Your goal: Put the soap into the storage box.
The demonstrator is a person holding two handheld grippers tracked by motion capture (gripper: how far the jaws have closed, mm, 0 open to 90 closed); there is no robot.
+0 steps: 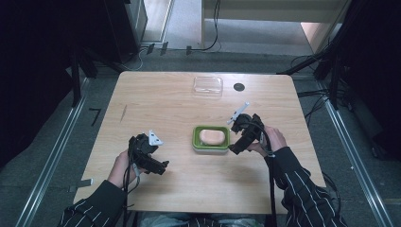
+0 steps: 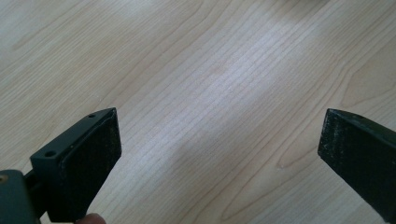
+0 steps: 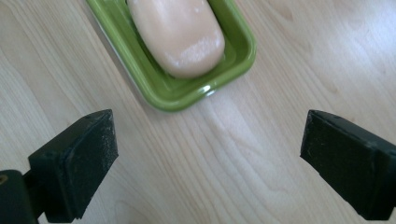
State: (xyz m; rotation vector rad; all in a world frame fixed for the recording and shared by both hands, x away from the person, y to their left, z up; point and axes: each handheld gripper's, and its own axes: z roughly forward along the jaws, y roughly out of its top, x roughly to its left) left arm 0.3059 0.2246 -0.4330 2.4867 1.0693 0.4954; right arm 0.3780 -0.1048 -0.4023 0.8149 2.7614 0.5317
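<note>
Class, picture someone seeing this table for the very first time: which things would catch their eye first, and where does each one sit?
First comes the glossy green plastic soap dish at the middle of the pale wooden table, cradling a peach oval soap bar. The right tongs hang open just beside the dish, while the left tongs wait open over bare wood. A clear plastic lid lies near the far edge.

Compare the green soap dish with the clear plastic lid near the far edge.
The green soap dish is opaque and sits mid-table; the clear plastic lid is see-through and lies near the far edge. The dish holds a peach soap bar; the lid holds nothing. Both are rounded rectangles resting flat on the wooden table.
</note>
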